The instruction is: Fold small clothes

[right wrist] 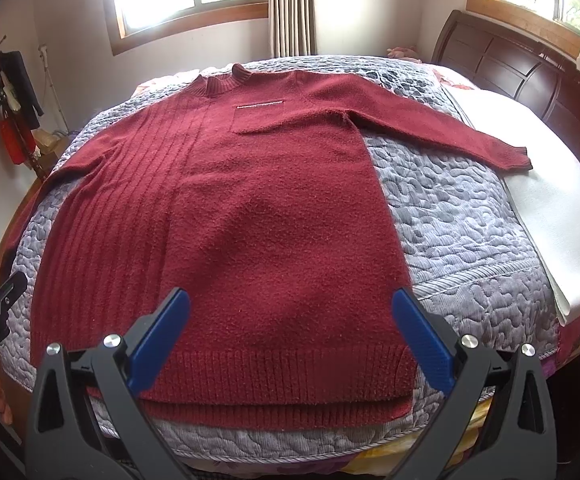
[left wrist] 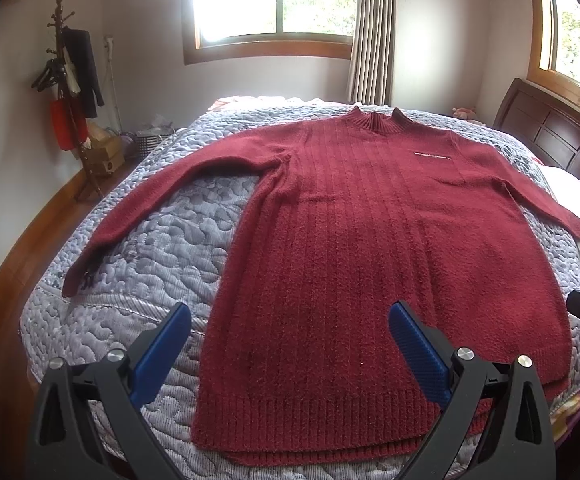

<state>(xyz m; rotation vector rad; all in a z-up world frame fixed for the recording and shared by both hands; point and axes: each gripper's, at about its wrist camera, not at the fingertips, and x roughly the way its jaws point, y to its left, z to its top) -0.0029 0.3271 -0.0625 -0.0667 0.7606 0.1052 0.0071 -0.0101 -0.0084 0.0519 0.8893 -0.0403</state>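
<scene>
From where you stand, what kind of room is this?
Most likely a bedroom in a home. A red sweater lies spread on a bed with a grey quilt and dark wooden headboard, and a coat stand sits in the corner.

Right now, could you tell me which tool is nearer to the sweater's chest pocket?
Right. The right tool faces the pocket side of the sweater; the left tool hovers over the ribbed half, farther across.

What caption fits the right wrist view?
Open right gripper poised over a dark red sweater spread flat on a quilted bed.
</scene>
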